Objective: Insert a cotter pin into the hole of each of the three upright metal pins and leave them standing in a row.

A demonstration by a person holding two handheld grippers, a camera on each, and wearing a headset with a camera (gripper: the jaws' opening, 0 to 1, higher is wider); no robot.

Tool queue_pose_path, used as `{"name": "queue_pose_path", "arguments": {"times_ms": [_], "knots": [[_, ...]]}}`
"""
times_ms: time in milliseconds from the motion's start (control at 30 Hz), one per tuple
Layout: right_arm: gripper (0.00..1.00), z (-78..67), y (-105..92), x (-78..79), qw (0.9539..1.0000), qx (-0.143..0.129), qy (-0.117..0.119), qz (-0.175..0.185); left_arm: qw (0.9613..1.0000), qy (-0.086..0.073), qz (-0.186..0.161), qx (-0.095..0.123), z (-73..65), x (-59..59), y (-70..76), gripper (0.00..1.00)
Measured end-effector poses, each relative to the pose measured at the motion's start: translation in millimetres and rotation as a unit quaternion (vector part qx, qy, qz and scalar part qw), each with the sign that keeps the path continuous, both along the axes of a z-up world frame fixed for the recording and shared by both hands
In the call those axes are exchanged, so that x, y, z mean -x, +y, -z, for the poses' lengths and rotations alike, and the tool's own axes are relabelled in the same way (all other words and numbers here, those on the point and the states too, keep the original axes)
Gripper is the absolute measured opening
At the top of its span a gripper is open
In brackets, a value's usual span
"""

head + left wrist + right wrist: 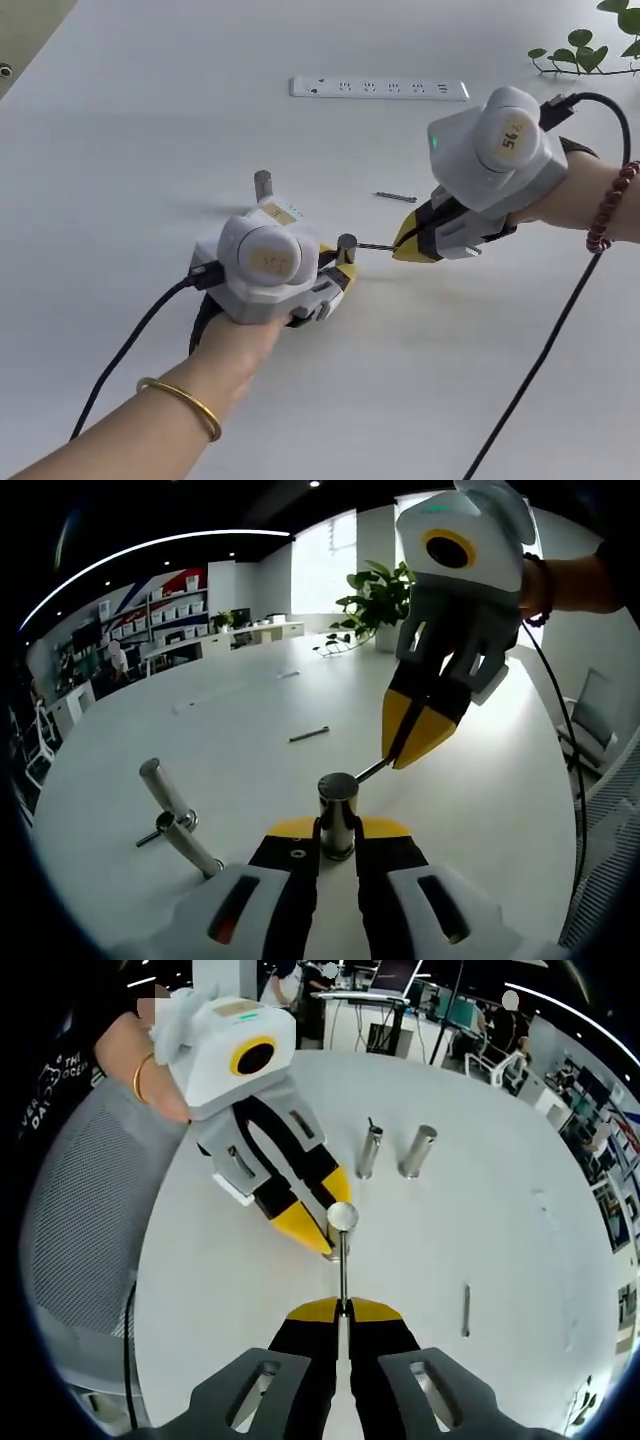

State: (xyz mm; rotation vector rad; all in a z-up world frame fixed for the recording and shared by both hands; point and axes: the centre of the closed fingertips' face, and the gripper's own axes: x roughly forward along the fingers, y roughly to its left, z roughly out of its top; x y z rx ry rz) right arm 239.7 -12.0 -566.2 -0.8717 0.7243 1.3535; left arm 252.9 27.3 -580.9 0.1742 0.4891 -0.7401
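Jaws of left gripper (338, 832) clench the upright metal pin (338, 792); right gripper (343, 1311) pinches a cotter pin (343, 1265) touching it

White bench (150, 150), plain matte top. Far side: white power strip (379, 88) lies flat, long side across. Leafy plant (590, 50) at far right edge. Loose cotter pin (396, 197) lies flat, well apart from strip. Three metal pins stand upright: fitted pin (371, 1150), cotter pin through its top, just beside bare pin (418, 1152); third pin (342, 1222) apart from the pair.
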Motion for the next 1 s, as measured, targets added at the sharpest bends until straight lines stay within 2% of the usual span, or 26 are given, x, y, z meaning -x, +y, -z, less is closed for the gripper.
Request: {"name": "queue_pose_path", "arguments": {"times_ms": [367, 567, 633, 1000], "knots": [[0.0, 0.9, 0.3, -3.3, 0.9996, 0.009, -0.014, -0.022, 0.9998, -0.001, 0.018, -0.002, 0.3, -0.3, -1.0, 0.11], [0.0, -1.1, 0.4, -3.1, 0.9994, 0.008, -0.018, -0.028, 0.9995, -0.003, 0.031, -0.004, 0.3, 0.1, -1.2, 0.11], [0.0, -4.8, 4.2, -2.0, 0.9995, -0.005, -0.014, -0.027, 0.9994, -0.002, 0.034, -0.002, 0.5, -0.1, -1.4, 0.11], [0.0, -5.6, 9.6, -2.9, 0.999, 0.003, -0.024, -0.038, 0.9992, -0.004, 0.041, 0.0, 1.3, -1.3, -1.9, 0.11]]}}
